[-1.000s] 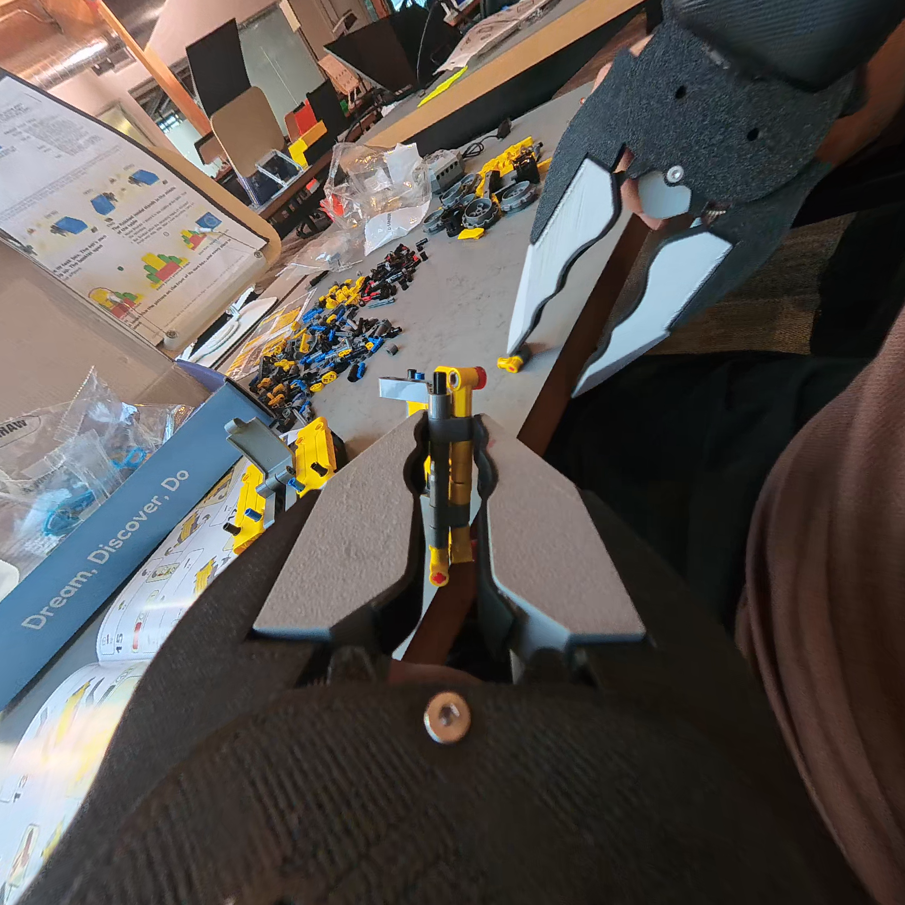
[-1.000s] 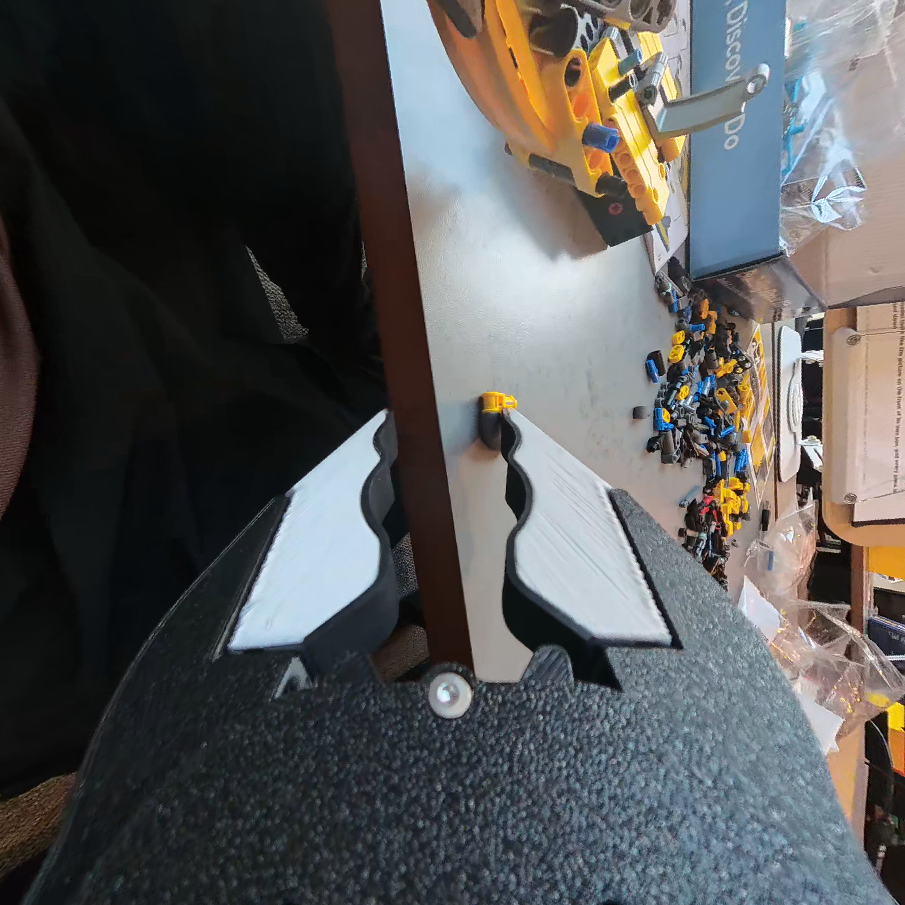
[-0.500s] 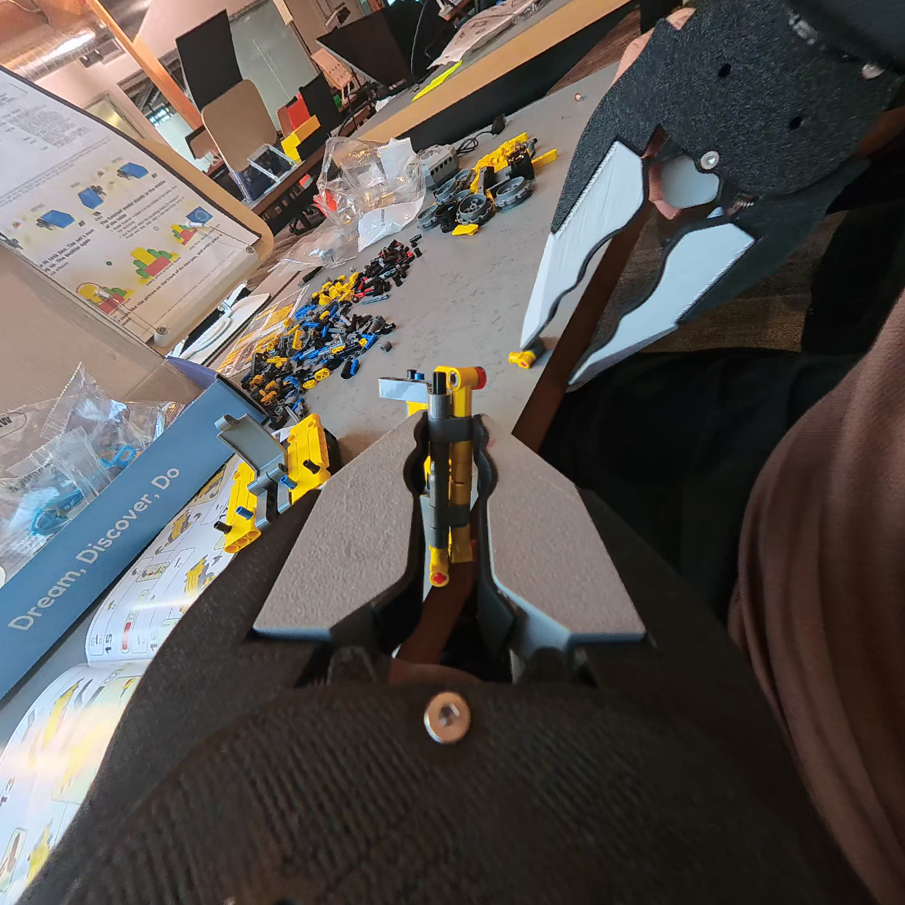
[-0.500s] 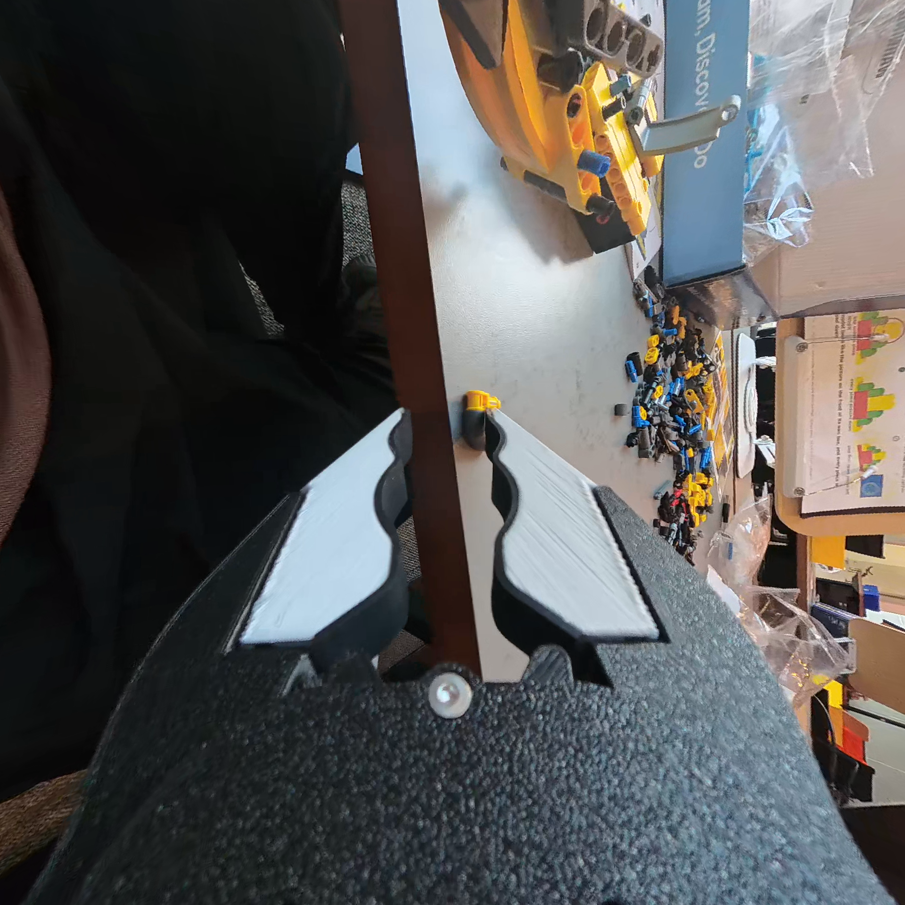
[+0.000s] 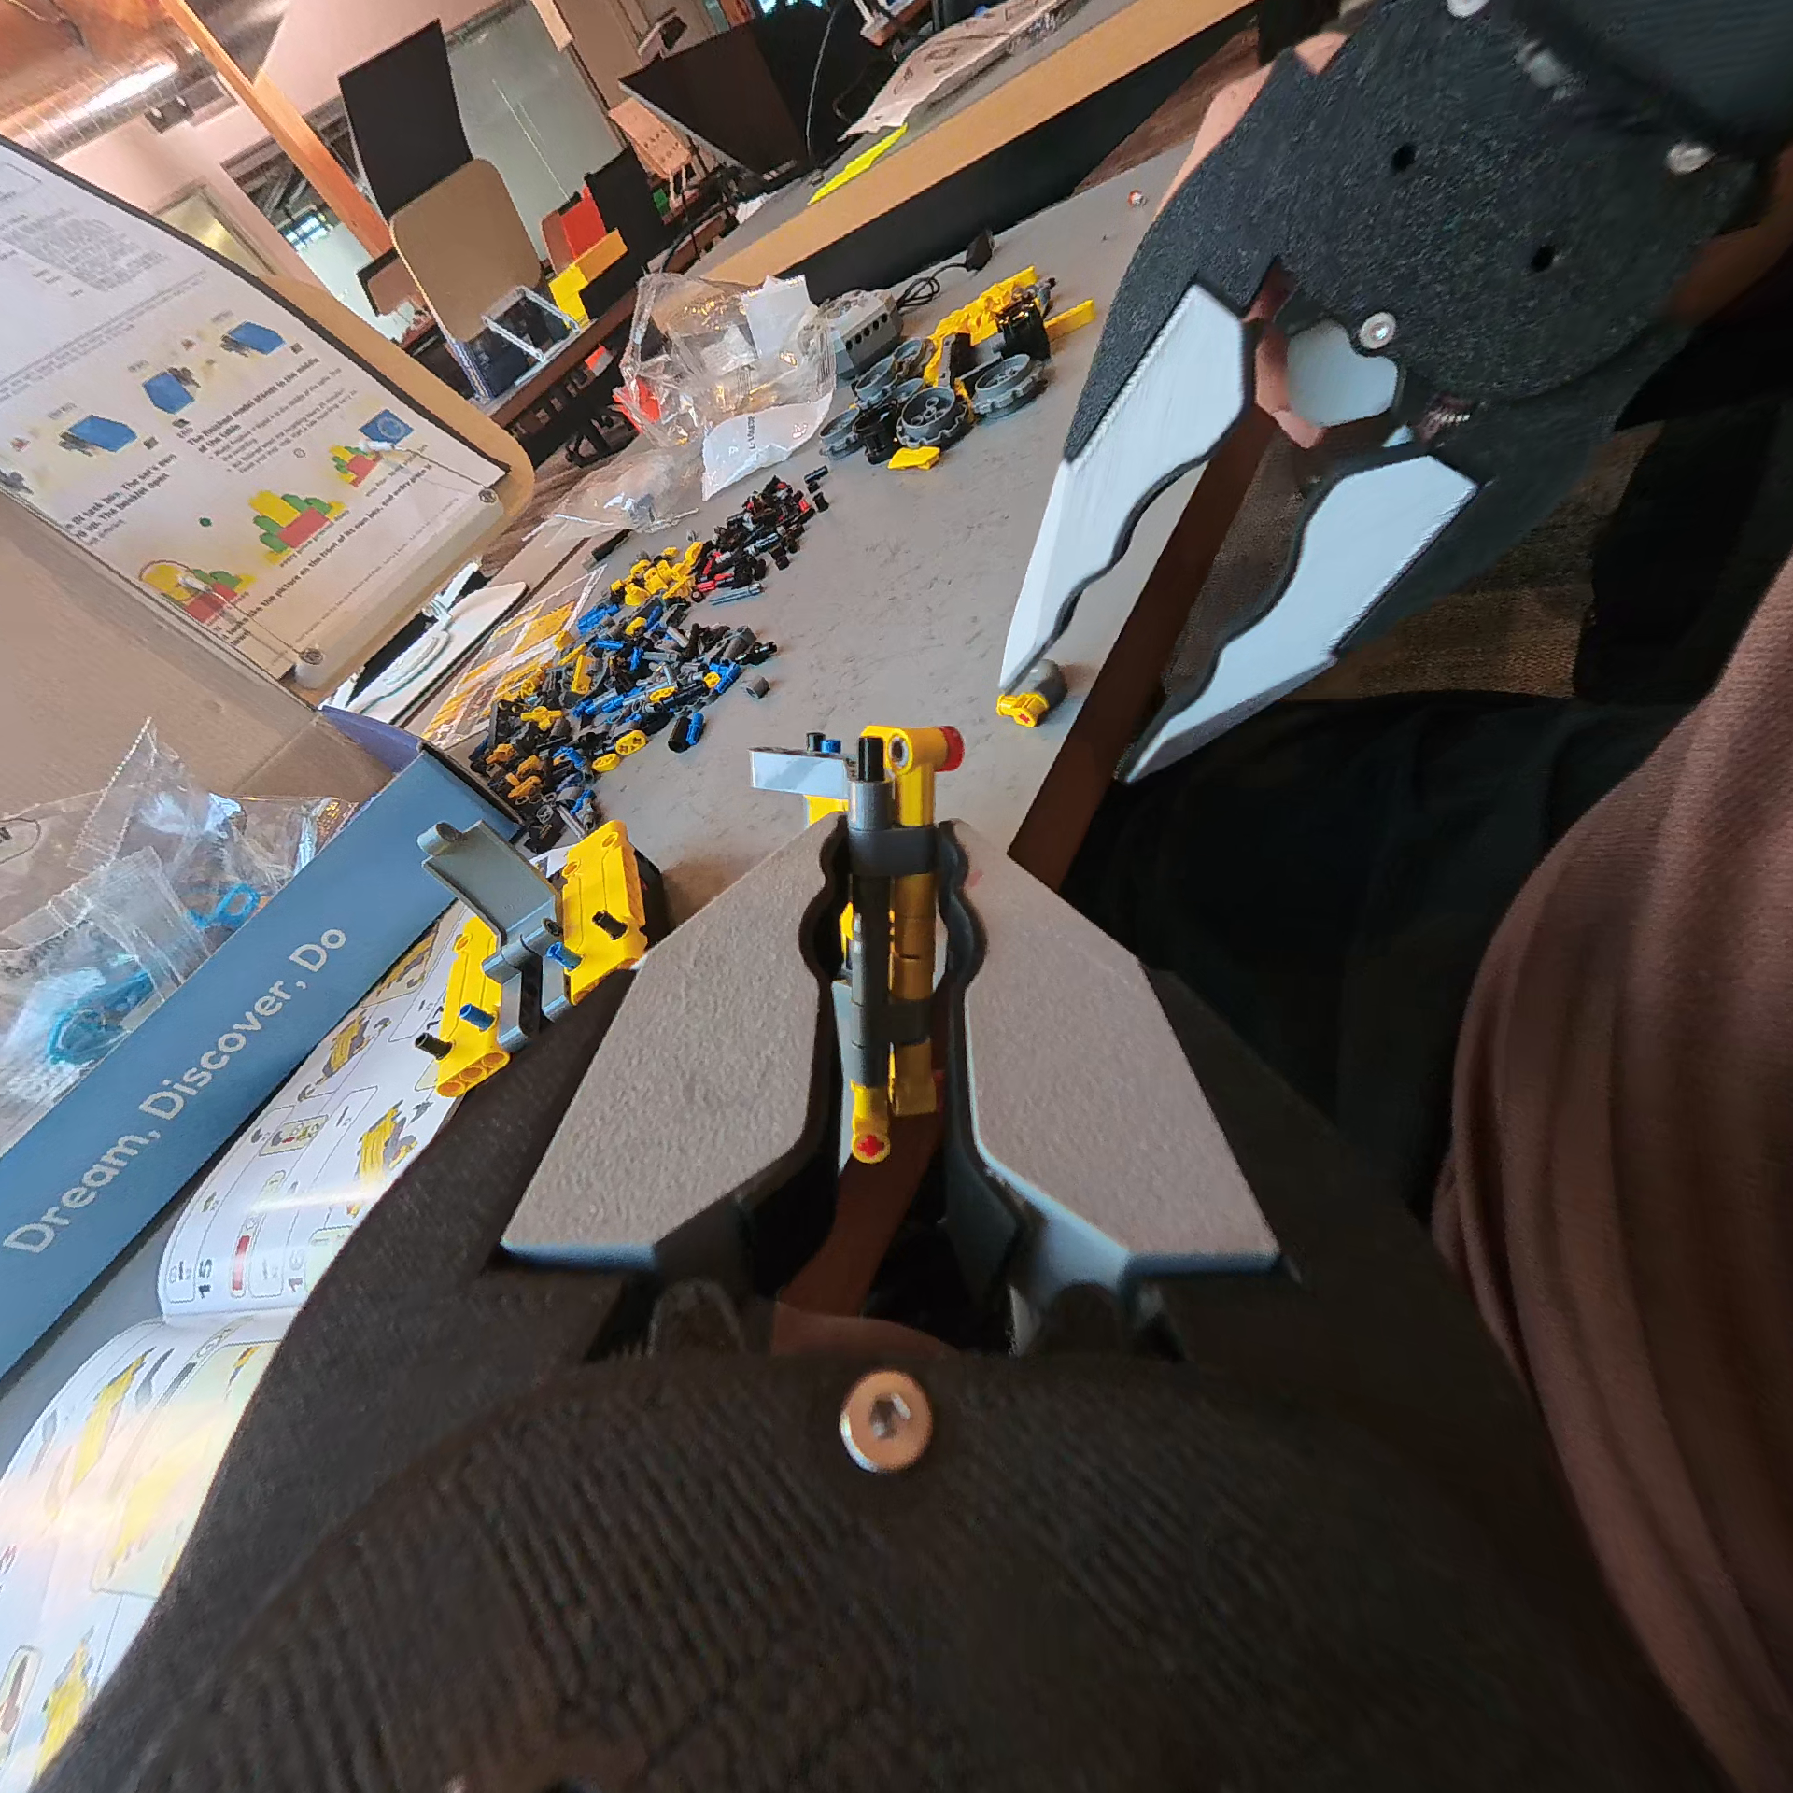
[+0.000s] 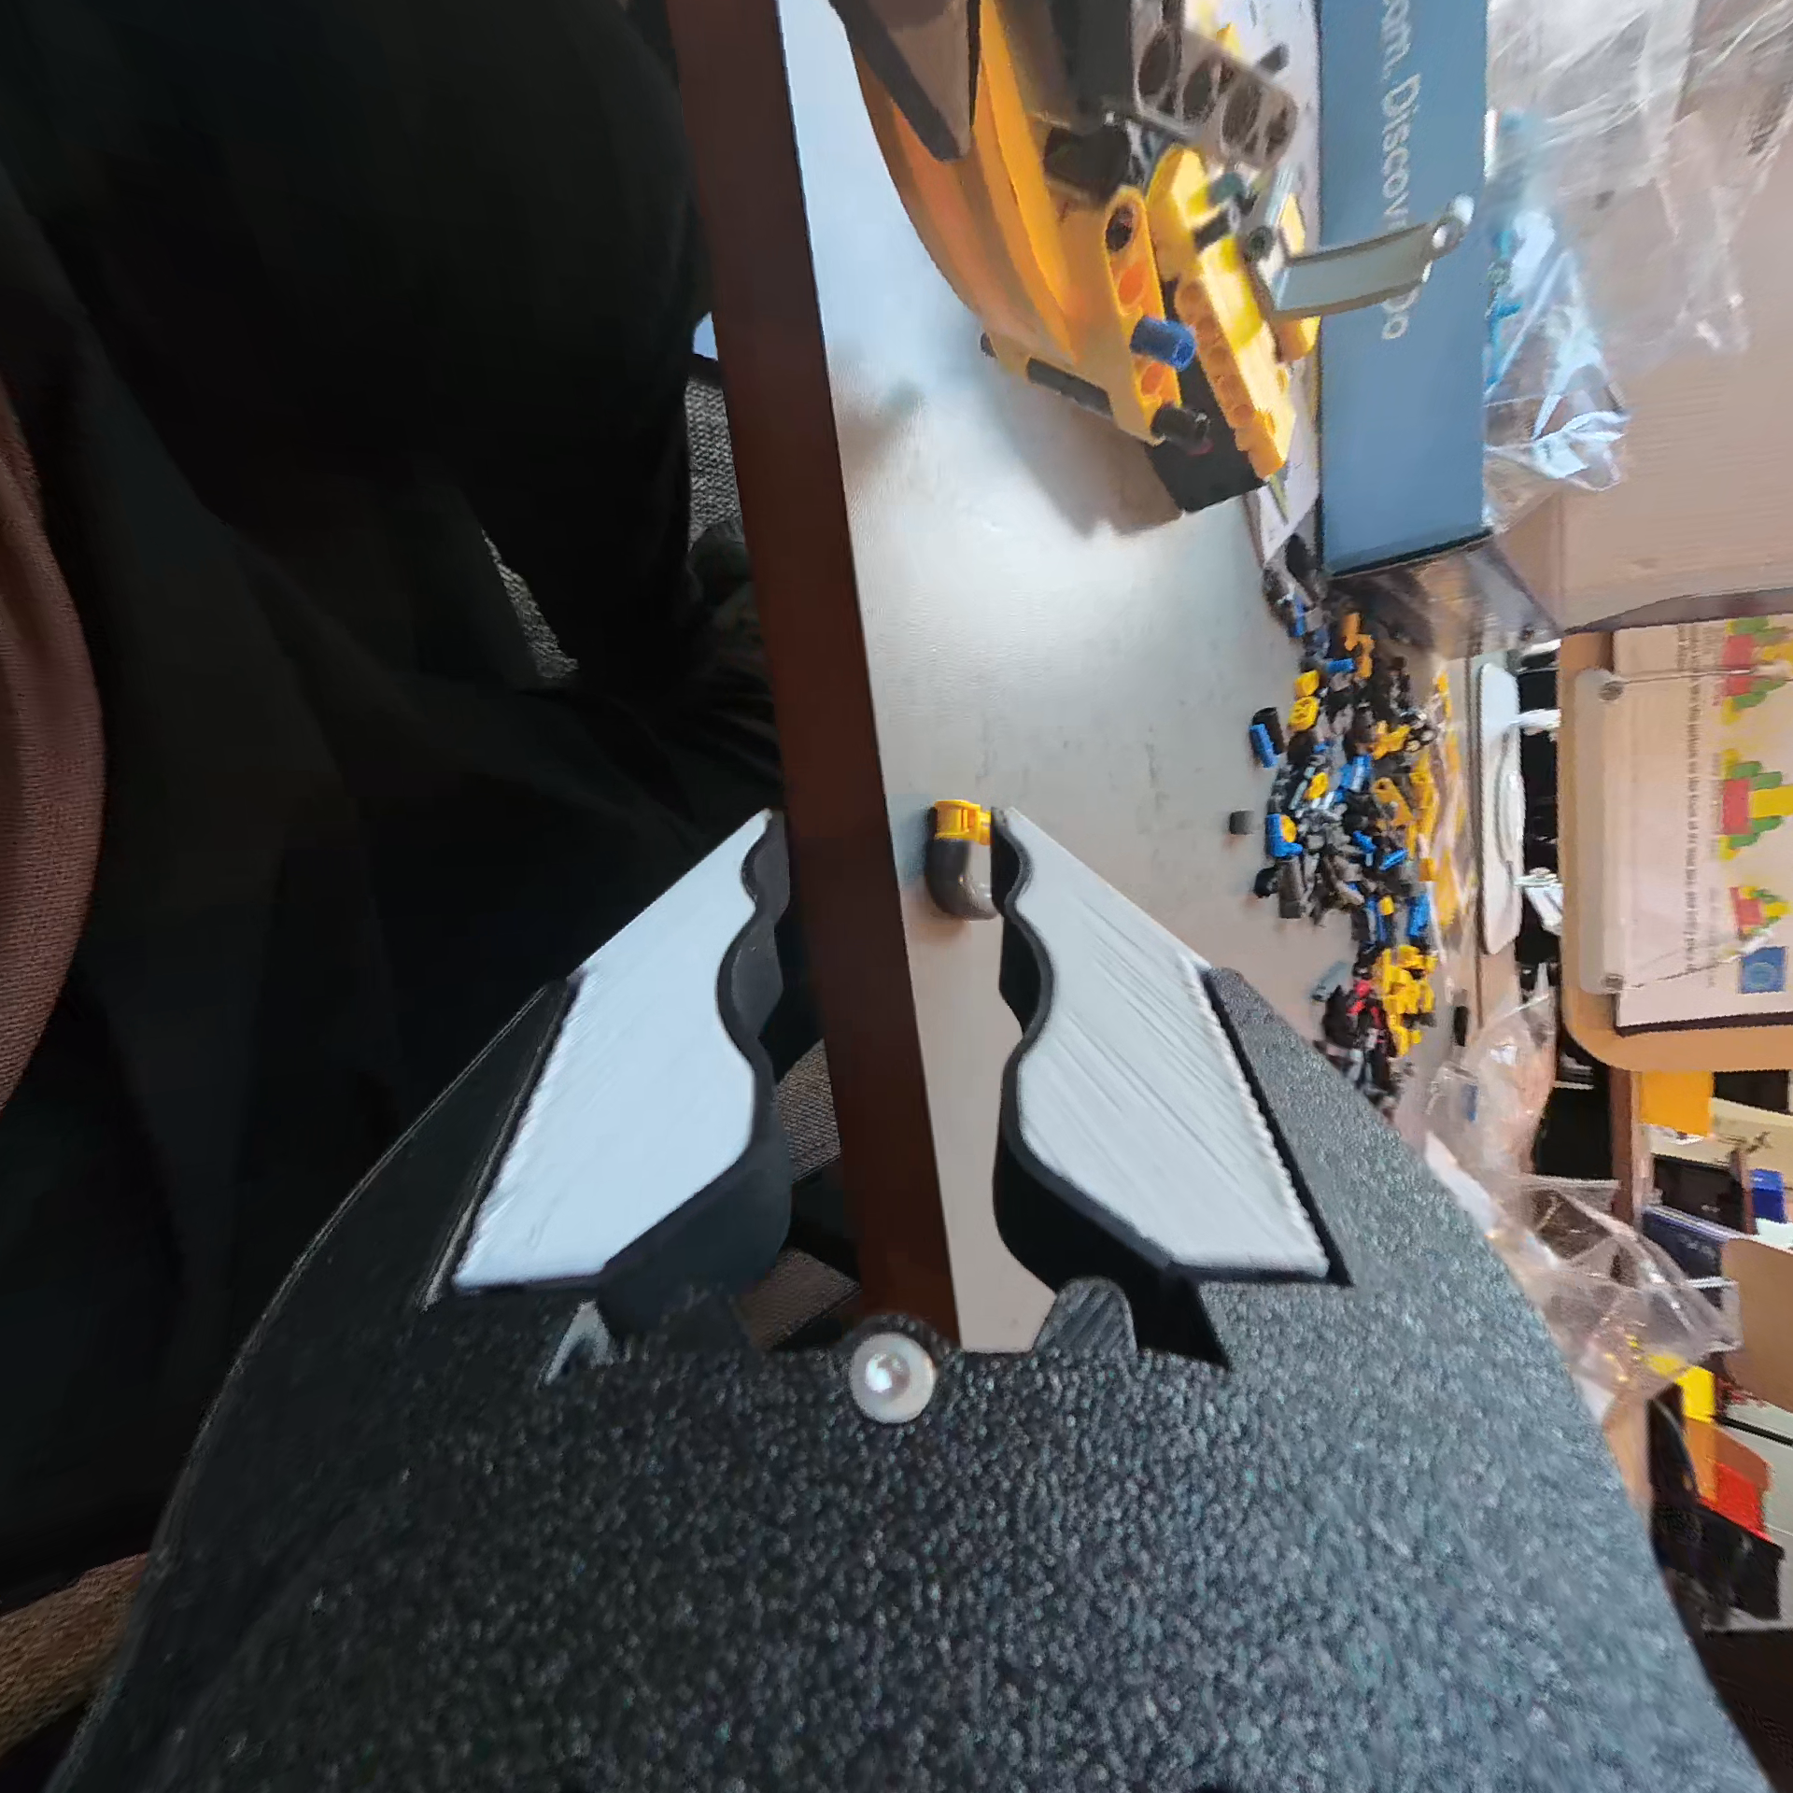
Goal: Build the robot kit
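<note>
**Entry: two grippers at the table edge, small parts in reach**

Left gripper (image 5: 888, 931): fingers clenched on a slim yellow-and-grey assembly (image 5: 893, 873), which stands up between them and projects past the tips, a red pin at its top.

Right gripper (image 6: 888, 854): fingers released and spread, straddling the brown table edge (image 6: 825, 679). One finger lies off the table; the other rests on the grey table (image 6: 1019, 602) with its tip touching or just beside a small yellow-and-grey connector (image 6: 956, 859). The connector sits between the fingers, close against the on-table one.

Handling judgement: to grip the connector cleanly, both fingers want to be over the tabletop; as placed, the edge lies in the gap between the fingers and would block them coming together. The piece is small and rounded, so likely to roll or skid if nudged.

Beyond the fingers, near to far:
- yellow partial build (image 5: 543, 931) with grey lever, on an instruction booklet (image 5: 291, 1164), just left of the left fingers
- blue box (image 5: 194, 1048) with clear bags above it
- heap of loose pins and connectors (image 5: 631, 669), well apart from the right fingers
- wheels and yellow parts (image 5: 941, 388), crumpled clear bag (image 5: 728, 378)
- upright instruction board (image 5: 194, 437)
</note>
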### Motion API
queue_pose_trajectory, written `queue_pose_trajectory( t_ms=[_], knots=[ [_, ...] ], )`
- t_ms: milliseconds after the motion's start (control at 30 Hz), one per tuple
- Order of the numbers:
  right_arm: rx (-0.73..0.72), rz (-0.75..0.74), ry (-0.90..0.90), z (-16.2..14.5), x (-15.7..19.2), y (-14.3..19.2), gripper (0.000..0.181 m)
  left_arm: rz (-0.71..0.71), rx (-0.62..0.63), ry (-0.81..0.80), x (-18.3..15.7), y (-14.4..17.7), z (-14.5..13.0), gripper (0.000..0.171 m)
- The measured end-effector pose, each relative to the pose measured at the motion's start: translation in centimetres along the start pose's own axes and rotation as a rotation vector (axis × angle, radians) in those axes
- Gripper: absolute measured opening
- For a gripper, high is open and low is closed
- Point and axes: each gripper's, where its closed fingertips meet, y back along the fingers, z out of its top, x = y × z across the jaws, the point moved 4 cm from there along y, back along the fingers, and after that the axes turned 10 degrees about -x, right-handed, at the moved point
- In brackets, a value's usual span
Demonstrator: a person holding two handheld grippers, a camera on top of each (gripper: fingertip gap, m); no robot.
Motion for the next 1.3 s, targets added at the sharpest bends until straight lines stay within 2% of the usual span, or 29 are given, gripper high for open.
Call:
queue_pose_trajectory(
  t_ms=[533, 700, 867, 933, 1100, 1300],
  knots=[
    [-0.011, -0.040, 0.065, -0.1, -0.1, 0.7, 0.013, -0.013, -0.004, 0.005, -0.2, 0.0, 0.0, 0.014],
    [-0.020, -0.041, 0.088, -0.1, -0.1, 0.9, 0.010, -0.032, -0.008, 0.000, -0.5, 0.0, 0.1, 0.014],
    [-0.117, 0.000, -0.020, 0.8, -1.0, 1.8, 0.009, -0.055, -0.021, 0.012, -0.6, 0.0, 0.2, 0.014],
    [-0.207, 0.051, -0.138, 1.8, -1.8, 2.5, 0.009, -0.068, -0.019, 0.032, -0.6, 0.0, 0.1, 0.014],
    [-0.465, 0.339, -0.448, 5.4, -3.3, 4.8, 0.009, -0.190, -0.048, 0.186, -1.6, 0.2, 0.9, 0.014],
    [-0.604, 0.666, -0.634, 8.4, -2.5, 6.5, 0.008, -0.287, -0.085, 0.310, -3.2, 0.6, 2.2, 0.014]
  ],
)
